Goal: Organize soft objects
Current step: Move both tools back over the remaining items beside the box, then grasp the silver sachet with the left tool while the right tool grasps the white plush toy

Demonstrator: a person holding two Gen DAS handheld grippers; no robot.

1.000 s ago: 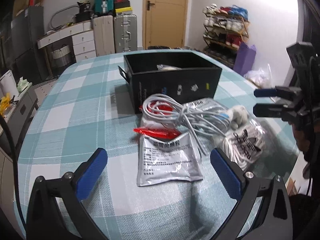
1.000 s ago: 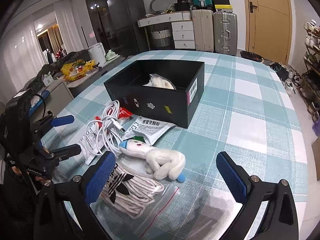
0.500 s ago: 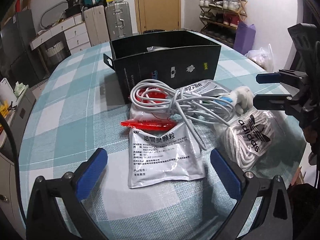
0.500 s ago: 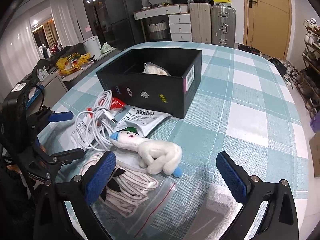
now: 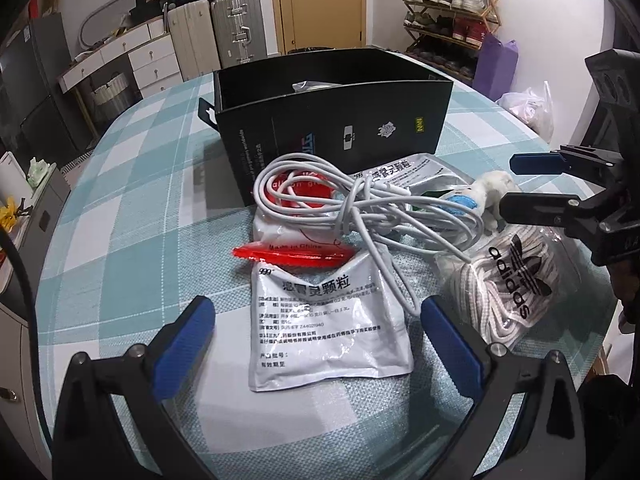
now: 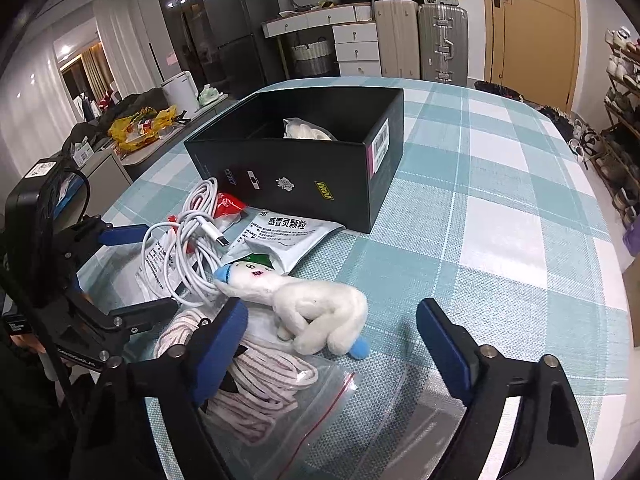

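A black box (image 5: 332,120) (image 6: 304,168) stands on the checked table and holds a white soft item (image 6: 306,132). In front of it lie a coiled white cable (image 5: 352,208) (image 6: 192,240), silver medicine sachets (image 5: 324,328) (image 6: 284,232), a red-trimmed packet (image 5: 296,254), a white plush toy (image 6: 316,304) (image 5: 486,194) and a clear bag of white laces (image 5: 508,280) (image 6: 256,380). My left gripper (image 5: 316,332) is open, just short of the nearest sachet. My right gripper (image 6: 332,332) is open, close over the plush toy.
The checked tablecloth (image 6: 500,200) runs on to the right of the box. Suitcases (image 5: 236,28), drawers, a door and a shoe rack (image 5: 448,8) stand beyond the table. A side counter with clutter (image 6: 140,124) is at the left.
Both grippers have moved closer to the pile. The left one has neared the sachet, the right one the plush toy. Both stay open. The objects have not moved.
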